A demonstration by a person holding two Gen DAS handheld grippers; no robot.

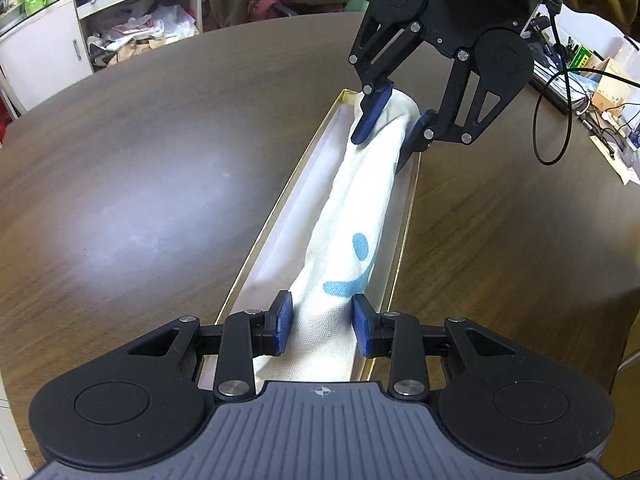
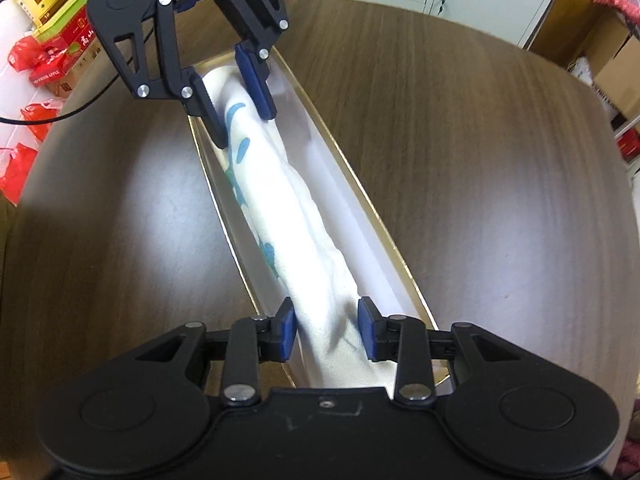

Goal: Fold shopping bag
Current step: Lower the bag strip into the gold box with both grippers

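- The shopping bag (image 1: 352, 216) is white woven cloth with blue printed marks, rolled into a long, soft, wrinkled tube.
- It lies lengthwise inside a narrow box (image 1: 288, 200) with a gold rim and matte white lining, on a dark wood-grain table (image 1: 140, 160).
- The left gripper (image 1: 322, 326) clasps one end of the roll between blue pads.
- The right gripper (image 2: 326, 330) clasps the other end.

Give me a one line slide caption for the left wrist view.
Left tool and right tool grip opposite ends of the rolled shopping bag inside a long narrow box.
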